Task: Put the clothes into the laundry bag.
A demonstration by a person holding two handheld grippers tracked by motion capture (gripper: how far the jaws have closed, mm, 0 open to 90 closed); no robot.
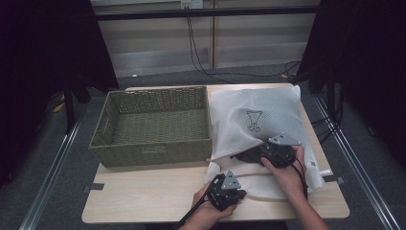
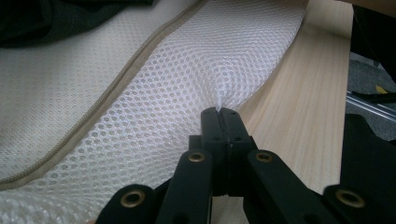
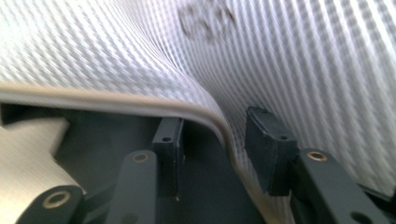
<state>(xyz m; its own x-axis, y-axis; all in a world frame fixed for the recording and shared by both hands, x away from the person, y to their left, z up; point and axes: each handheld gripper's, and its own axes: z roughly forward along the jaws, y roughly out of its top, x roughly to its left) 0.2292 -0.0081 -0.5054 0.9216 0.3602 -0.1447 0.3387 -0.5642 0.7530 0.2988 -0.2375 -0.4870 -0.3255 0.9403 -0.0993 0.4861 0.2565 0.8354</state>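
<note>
High view: a white mesh bag (image 1: 258, 124) lies right of centre on the table (image 1: 143, 196), with a green woven basket (image 1: 153, 125) just beside it to the left. The left gripper (image 1: 229, 188) sits at the bag's near-left corner, lower centre of the frame; the right gripper (image 1: 275, 152) is at the bag's open mouth, where something dark (image 1: 249, 155) shows inside. Likely one claw pins the lower layer so the other can work the opening (a judgement, not a thing seen). Left gripper view: the left gripper (image 2: 221, 111), low centre, is fully closed on a pinch of the bag (image 2: 187, 79); mesh puckers at the tips. The bag's beige hem (image 2: 121, 79) runs diagonally at upper left, bare table (image 2: 308, 93) at right. Right gripper view (blurred): the right gripper (image 3: 219, 126) stands part open, the bag's hem (image 3: 140, 103) curving down between its jaws. The pads (image 3: 268, 140) do not seem to press on it, so nothing is truly gripped. Mesh bag (image 3: 280, 56) covers the upper frame; a dark interior (image 3: 112, 123) sits below the hem.
</note>
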